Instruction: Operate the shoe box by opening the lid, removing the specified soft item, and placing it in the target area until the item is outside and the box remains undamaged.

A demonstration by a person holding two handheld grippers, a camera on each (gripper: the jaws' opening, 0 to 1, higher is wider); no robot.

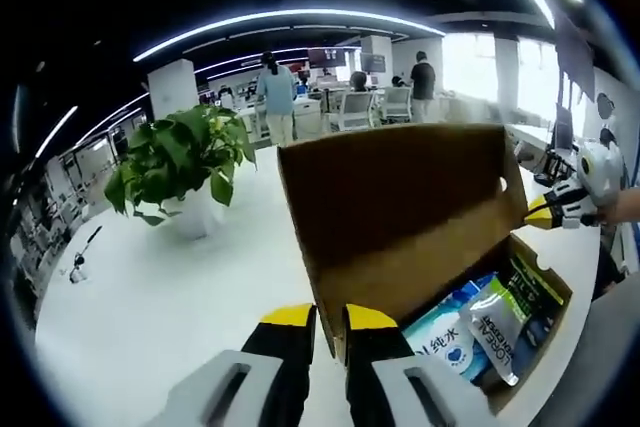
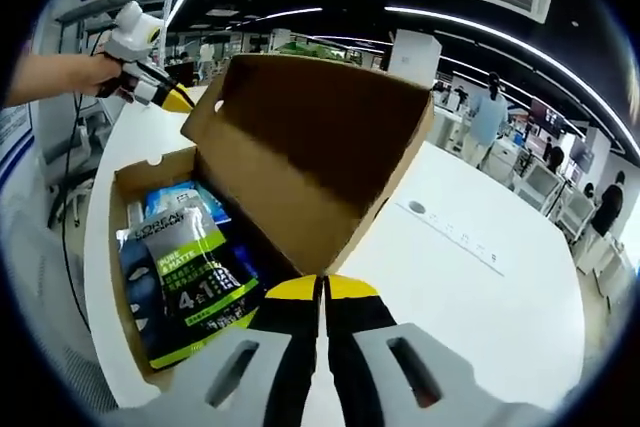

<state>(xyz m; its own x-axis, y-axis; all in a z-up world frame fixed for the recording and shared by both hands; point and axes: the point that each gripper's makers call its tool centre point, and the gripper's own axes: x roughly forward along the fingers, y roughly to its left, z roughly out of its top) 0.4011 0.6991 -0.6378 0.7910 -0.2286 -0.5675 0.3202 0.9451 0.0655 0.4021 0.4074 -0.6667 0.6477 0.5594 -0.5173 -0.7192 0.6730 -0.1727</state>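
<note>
The brown cardboard shoe box (image 1: 545, 332) lies on the white table with its lid (image 1: 400, 207) raised upright. My left gripper (image 1: 330, 319) is shut on the lid's near corner edge. My right gripper (image 1: 548, 211), held by a hand, pinches the lid's far corner. In the right gripper view my right gripper (image 2: 322, 289) is shut on the lid (image 2: 310, 147) corner, and my left gripper (image 2: 170, 97) grips the opposite corner. Inside the box (image 2: 125, 182) lie soft packs: a green-and-black pouch (image 2: 185, 287) over a blue pack (image 2: 175, 202); both packs (image 1: 500, 322) also appear in the left gripper view.
A potted green plant (image 1: 185, 162) in a white pot stands on the table (image 1: 150, 317) left of the box. A small dark object (image 1: 80, 267) lies near the table's left edge. People and chairs (image 1: 350, 107) are far behind. A round grommet (image 2: 417, 208) sits in the tabletop.
</note>
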